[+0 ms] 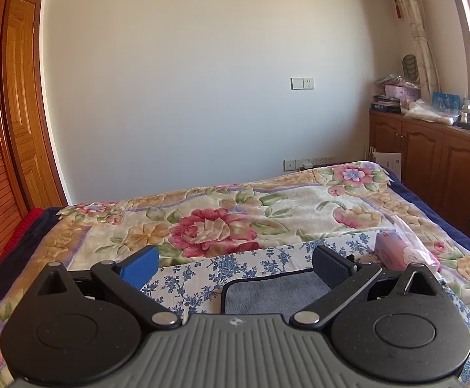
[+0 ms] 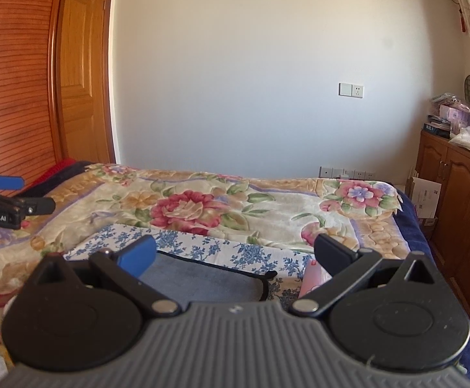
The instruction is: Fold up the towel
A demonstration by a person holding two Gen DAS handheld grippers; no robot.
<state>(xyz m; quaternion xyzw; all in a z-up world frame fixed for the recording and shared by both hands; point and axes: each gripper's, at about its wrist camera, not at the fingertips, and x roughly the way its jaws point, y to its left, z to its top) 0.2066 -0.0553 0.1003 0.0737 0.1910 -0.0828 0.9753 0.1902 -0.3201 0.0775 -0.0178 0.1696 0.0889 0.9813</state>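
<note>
A grey-blue towel (image 1: 267,294) with a dark edge lies flat on a blue-flowered white cloth (image 1: 202,278) on the bed. It also shows in the right wrist view (image 2: 202,278). My left gripper (image 1: 235,266) is open and empty, held above the towel's near part. My right gripper (image 2: 235,258) is open and empty, also held above the towel. The left gripper shows in the right wrist view (image 2: 21,194) at the far left, above the bedspread.
The bed carries a flowered bedspread (image 1: 222,220). A pink packet (image 1: 393,252) lies right of the towel, and shows in the right wrist view (image 2: 312,278). Wooden cabinets (image 1: 429,161) with clutter on top stand at the right. A wooden door (image 2: 82,74) is at the left.
</note>
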